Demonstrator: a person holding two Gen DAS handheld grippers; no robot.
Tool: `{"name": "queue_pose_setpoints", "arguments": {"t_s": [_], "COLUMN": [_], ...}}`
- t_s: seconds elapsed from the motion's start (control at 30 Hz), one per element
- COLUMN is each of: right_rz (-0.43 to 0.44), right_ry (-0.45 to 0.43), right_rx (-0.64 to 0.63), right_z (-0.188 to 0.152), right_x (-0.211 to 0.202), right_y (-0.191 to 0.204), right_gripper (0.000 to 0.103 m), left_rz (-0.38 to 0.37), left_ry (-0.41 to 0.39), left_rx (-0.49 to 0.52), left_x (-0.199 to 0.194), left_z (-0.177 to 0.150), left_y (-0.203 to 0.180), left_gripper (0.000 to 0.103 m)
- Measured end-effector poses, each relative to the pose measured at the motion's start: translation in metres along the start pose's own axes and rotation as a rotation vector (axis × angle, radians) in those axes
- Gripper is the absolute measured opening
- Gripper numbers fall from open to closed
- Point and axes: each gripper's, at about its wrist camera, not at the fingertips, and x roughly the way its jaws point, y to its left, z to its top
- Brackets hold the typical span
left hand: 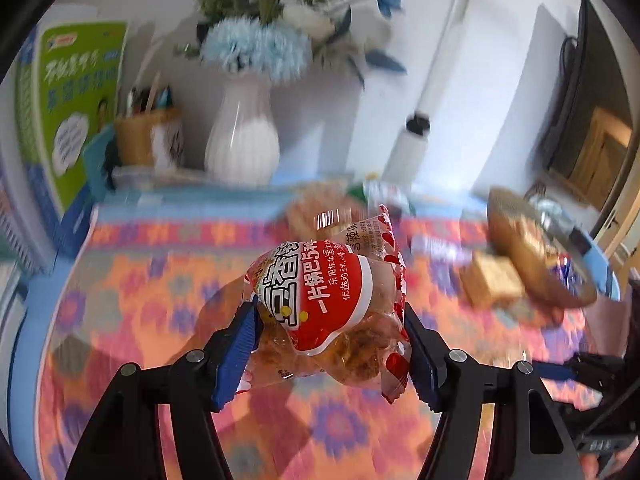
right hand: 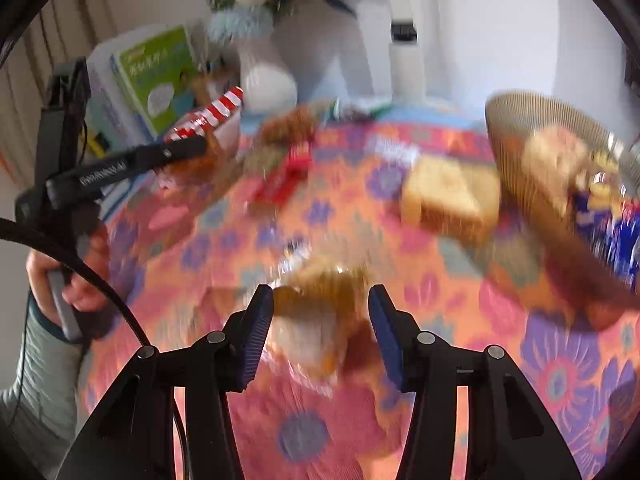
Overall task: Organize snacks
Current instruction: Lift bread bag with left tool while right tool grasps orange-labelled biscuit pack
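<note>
Table's got a loud orange, pink and purple flower-print cloth [right hand: 460,308] over it. Using the white vase [left hand: 242,140] at the back edge as the anchor: left of it a green book [left hand: 76,108] and a woven pen holder [left hand: 138,140], right and nearer sits a woven basket [right hand: 520,152], with a pale square wrapped snack [right hand: 450,196] just beside the basket.

A table is covered by a floral cloth [left hand: 152,288] in orange, pink and purple. A white vase [left hand: 242,140] of blue flowers is set against the pale wall [left hand: 500,92].
</note>
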Motion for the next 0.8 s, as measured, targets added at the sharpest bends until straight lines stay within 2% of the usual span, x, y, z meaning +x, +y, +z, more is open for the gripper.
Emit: {"name": "queue_pose_setpoints", "arguments": {"t_s": [0.07,0.13,0.17,0.27,0.33,0.4,0.43,0.47,0.53,0.6,0.7,0.8], "right_rz": [0.047,0.066,0.081,0.131,0.083,0.033,-0.020,-0.020,-0.051,-0.055,-0.055,-0.089], "right_ry": [-0.003,-0.015,-0.021,-0.003,0.049,-0.011,-0.012,-0.012,-0.031,-0.044,-0.057,-0.074], "right_rx": [0.016,0.051,0.068,0.130,0.192,0.150,0.115,0.115,0.099,0.091,0.078,-0.011], "right_z": [-0.004,-0.002,-0.001,-0.001,-0.001,-0.006,-0.006,-0.006,-0.007,-0.007,-0.006,-0.002], "right_x": [-0.001,-0.002,-0.001,0.011,0.029,0.030,0.030,0.030,0.028,0.025,0.017,0.005], "right_y": [-0.007,-0.010,-0.009,-0.003,0.001,0.011,0.018,0.018,0.022,0.023,0.020,0.015], "right_gripper": [0.058,0.088,0.089,0.089,0.091,0.088,0.081,0.073,0.065,0.061,0.061,0.061], "left_rz": [-0.001,0.033,0.057,0.103,0.103,0.113,0.124,0.132,0.135,0.141,0.147,0.146], "left_ry": [0.000,-0.006,-0.019,-0.068,-0.093,-0.118,-0.120,-0.113,-0.121,-0.127,-0.131,-0.127], "left_rx": [-0.018,-0.047,-0.049,-0.052,-0.066,-0.071,-0.075,-0.081,-0.079,-0.075,-0.077,-0.082], "left_x": [-0.011,-0.022,-0.026,-0.030,-0.029,-0.032,-0.031,-0.030,-0.031,-0.032,-0.033,-0.032], "left_z": [-0.020,-0.037,-0.043,-0.054,-0.061,-0.060,-0.060,-0.060,-0.060,-0.060,-0.060,-0.061], "left_y": [-0.002,-0.002,-0.003,-0.003,0.001,0.002,0.003,0.004,0.004,0.003,0.003,0.004], "left_gripper": [0.067,0.067,0.067,0.068,0.068,0.068,0.068,0.068,0.068,0.068,0.068,0.069]}}
